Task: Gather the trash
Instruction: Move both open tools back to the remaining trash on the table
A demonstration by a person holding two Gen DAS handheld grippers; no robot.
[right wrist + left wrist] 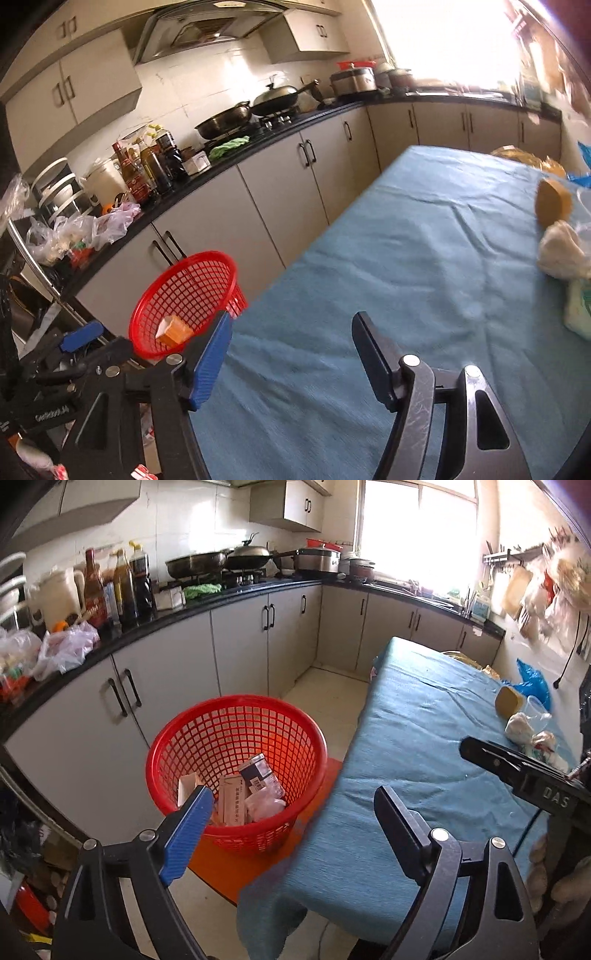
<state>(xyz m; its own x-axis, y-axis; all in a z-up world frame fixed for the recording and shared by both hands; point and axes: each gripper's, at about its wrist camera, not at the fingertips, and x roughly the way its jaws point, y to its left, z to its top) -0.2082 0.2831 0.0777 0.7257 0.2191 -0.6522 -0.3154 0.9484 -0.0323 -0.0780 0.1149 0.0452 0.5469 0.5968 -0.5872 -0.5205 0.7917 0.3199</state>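
left gripper [291,805] jaws wide, empty | right gripper [291,343] jaws apart, empty | next: approach crumpled wrapper [561,249] on bench [406,258] squarely, carry to red basket [236,771]

Left wrist view angled down, close over red basket [236,768], right wrist view over blue-clothed table [406,258], both sharing these

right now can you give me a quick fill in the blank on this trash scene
1. The red basket stands on the ____.
2. The table is covered by a ____ cloth.
3. Both the left gripper and the right gripper hold ____.
4. The boxes lie inside the ____.

Missing words: floor; blue; nothing; basket
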